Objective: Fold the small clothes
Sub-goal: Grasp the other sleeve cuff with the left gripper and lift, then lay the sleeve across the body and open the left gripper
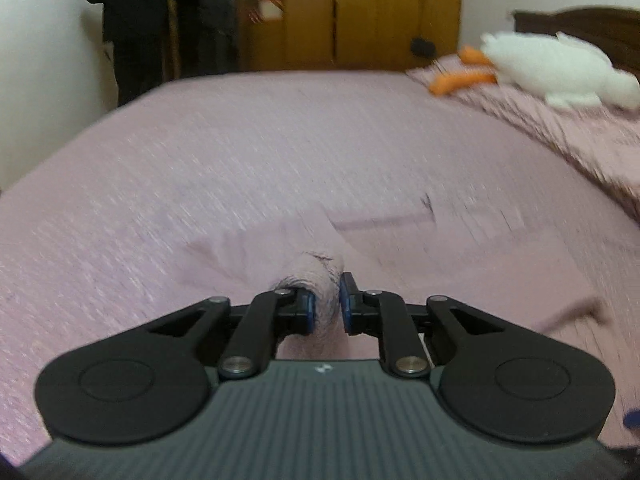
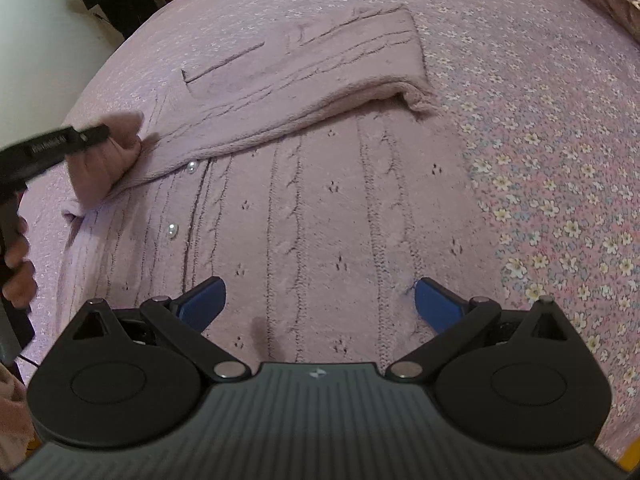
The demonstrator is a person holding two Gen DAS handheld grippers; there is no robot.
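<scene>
A pale pink cable-knit cardigan (image 2: 312, 208) with pearl buttons lies on the bed, one sleeve (image 2: 320, 68) folded across its top. My left gripper (image 1: 326, 300) is shut on a bunched bit of the cardigan's sleeve cuff (image 1: 316, 276); it also shows in the right wrist view (image 2: 92, 136), holding the fabric at the garment's left edge. My right gripper (image 2: 320, 300) is open and empty, hovering just above the cardigan's lower body.
The bed has a pink bedspread (image 1: 240, 152), floral-patterned on the right (image 2: 560, 200). A white plush goose (image 1: 552, 68) lies on a folded blanket at the far right. A wooden wardrobe (image 1: 360, 12) and hanging dark clothes (image 1: 140, 20) stand beyond the bed.
</scene>
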